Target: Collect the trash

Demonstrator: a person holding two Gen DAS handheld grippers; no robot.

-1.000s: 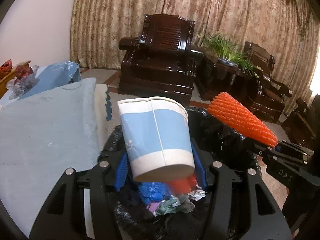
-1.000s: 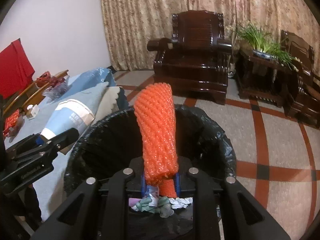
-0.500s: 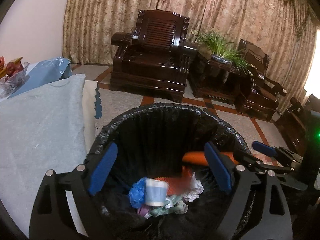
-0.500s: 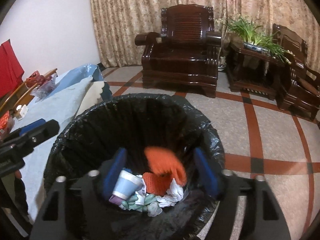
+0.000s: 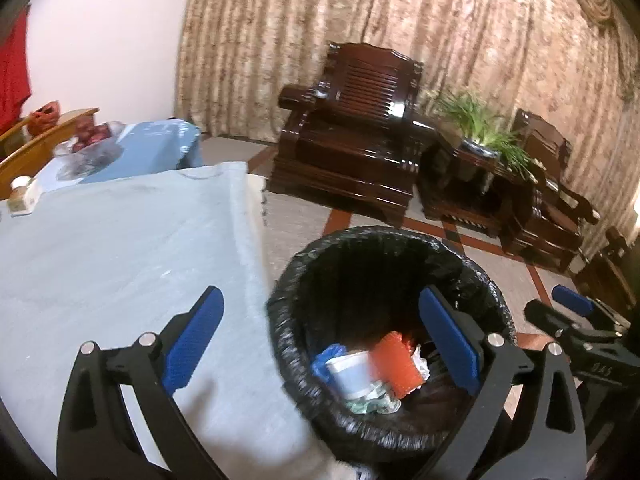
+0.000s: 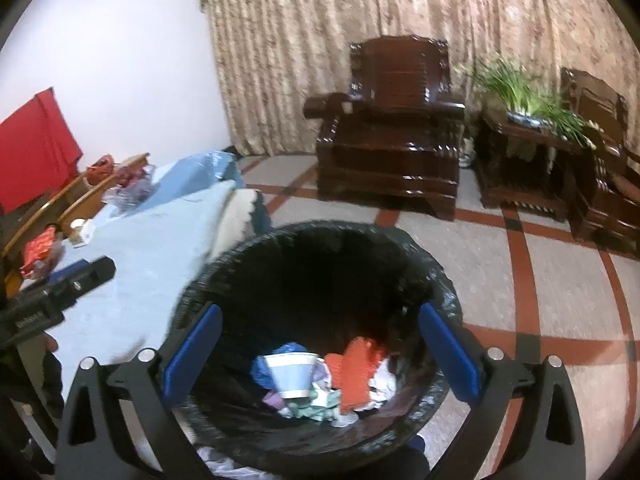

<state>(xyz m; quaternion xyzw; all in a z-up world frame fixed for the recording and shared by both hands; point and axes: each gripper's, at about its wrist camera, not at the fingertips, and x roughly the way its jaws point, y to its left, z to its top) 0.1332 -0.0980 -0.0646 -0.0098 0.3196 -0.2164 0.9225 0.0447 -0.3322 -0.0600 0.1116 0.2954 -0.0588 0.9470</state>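
Left gripper (image 5: 320,344): jaws are gaping wide and holding nothing; it is hanging over the seam where the cloth-covered worktop (image 5: 120,248) meets the bin (image 5: 288,320).
Right gripper (image 6: 320,352): jaws are standing wide and empty, framing the mouth of the bin (image 6: 440,280) from above.
Trash in the bin: the paper cup (image 6: 294,376) is lying on its side beside the orange foam net (image 6: 354,372), both resting on crumpled scraps at the bottom.
Deciding relation: any remaining trash is probably lying on the worktop, to the left of the bin; none is showing on the bare cloth near the jaws.
Nearer hand: the left one is sitting closer to the worktop, so it is likely reaching first.
Far clutter: the small items (image 5: 24,196) at the worktop's far edge are too blurred to identify.
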